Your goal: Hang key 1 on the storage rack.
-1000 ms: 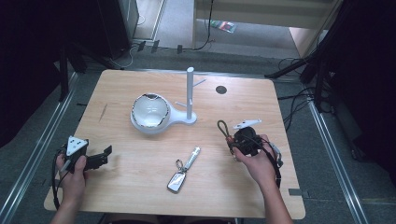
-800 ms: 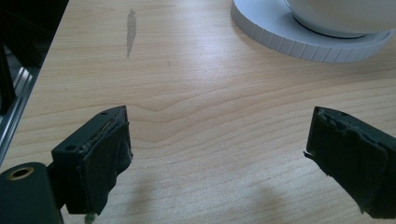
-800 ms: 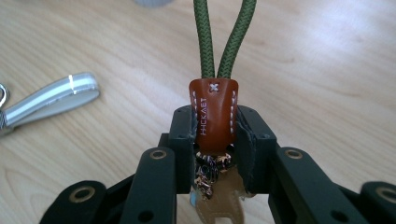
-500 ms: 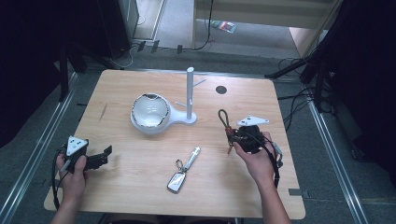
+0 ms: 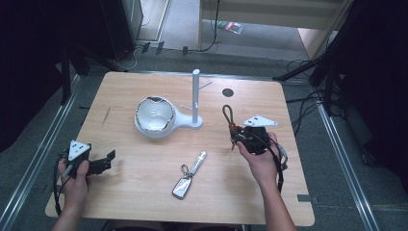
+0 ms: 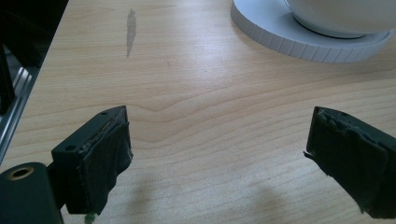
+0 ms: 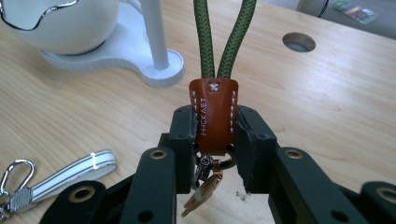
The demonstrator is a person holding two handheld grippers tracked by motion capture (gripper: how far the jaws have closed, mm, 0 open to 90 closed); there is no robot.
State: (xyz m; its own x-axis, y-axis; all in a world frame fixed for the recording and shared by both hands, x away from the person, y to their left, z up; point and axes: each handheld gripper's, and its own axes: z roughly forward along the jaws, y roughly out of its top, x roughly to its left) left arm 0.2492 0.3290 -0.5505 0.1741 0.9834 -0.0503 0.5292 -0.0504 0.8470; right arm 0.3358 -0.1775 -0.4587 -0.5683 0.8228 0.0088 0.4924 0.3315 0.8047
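Nearest, the left claw [image 5: 108, 161] rests released at the bench's [image 5: 144, 197] left edge, the right claw [image 7: 214, 135] clenches the brown tab [image 7: 213, 114] of a green cord loop [image 5: 227, 115] held above the bench, right of the white stand [image 5: 195, 98].

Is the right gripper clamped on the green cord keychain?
Yes, shut: the right gripper pinches the keychain by its brown leather tab, green loop pointing out.

The cord loop [image 7: 224, 35] is braided olive green, its leather tab [image 7: 213, 114] orange-brown with white stitching; the stand [image 5: 192, 103] is white, the surface [image 5: 144, 192] pale woodgrain.
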